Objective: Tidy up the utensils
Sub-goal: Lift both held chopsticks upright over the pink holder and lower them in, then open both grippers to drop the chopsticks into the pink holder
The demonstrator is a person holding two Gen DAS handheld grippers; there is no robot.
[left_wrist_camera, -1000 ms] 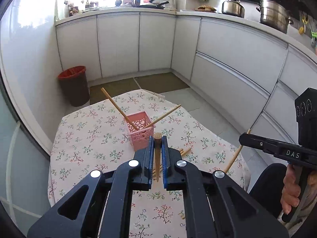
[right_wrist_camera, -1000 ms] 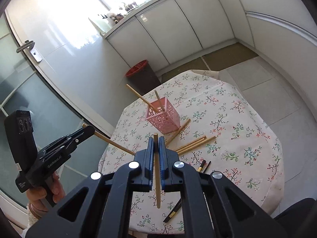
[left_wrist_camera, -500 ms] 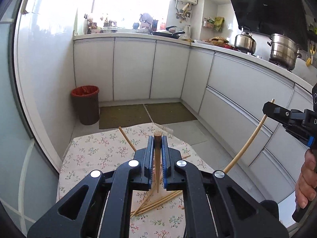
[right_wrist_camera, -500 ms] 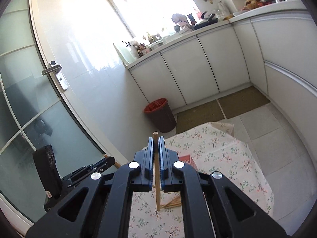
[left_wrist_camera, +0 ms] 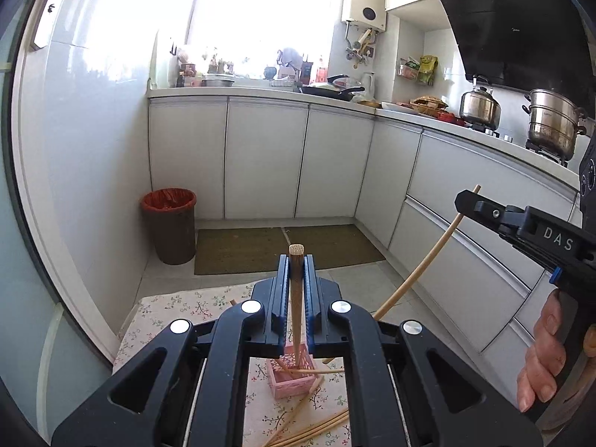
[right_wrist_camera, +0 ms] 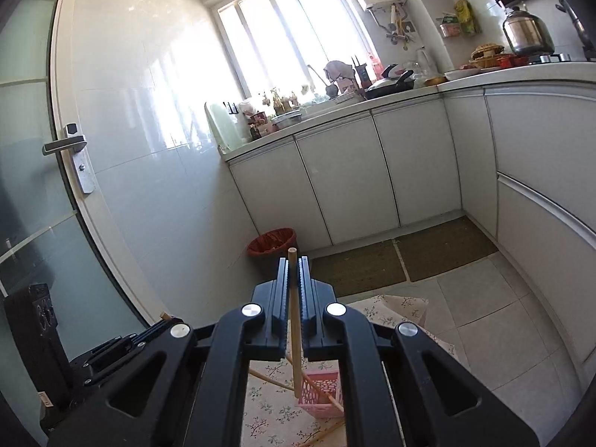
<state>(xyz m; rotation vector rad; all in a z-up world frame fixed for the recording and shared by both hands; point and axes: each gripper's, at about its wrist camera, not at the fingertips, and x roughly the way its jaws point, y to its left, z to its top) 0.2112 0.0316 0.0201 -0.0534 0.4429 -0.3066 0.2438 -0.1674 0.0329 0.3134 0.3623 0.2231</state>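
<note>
Chopsticks are clamped one in each claw: in the left wrist view the left claw [left_wrist_camera: 297, 266] pinches a chopstick [left_wrist_camera: 296, 298] upright above the pink basket [left_wrist_camera: 292, 381] on the floral table [left_wrist_camera: 178, 309], while the right claw [left_wrist_camera: 462, 198], gripped by a hand [left_wrist_camera: 542, 354], holds its chopstick [left_wrist_camera: 421, 264] slanted. In the right wrist view the right claw [right_wrist_camera: 293, 270] grips that chopstick [right_wrist_camera: 295, 327] over the basket [right_wrist_camera: 322, 391]; claw bodies hide most of the table and loose chopsticks [right_wrist_camera: 320, 434], and the left claw [right_wrist_camera: 164, 322] is mostly hidden.
</note>
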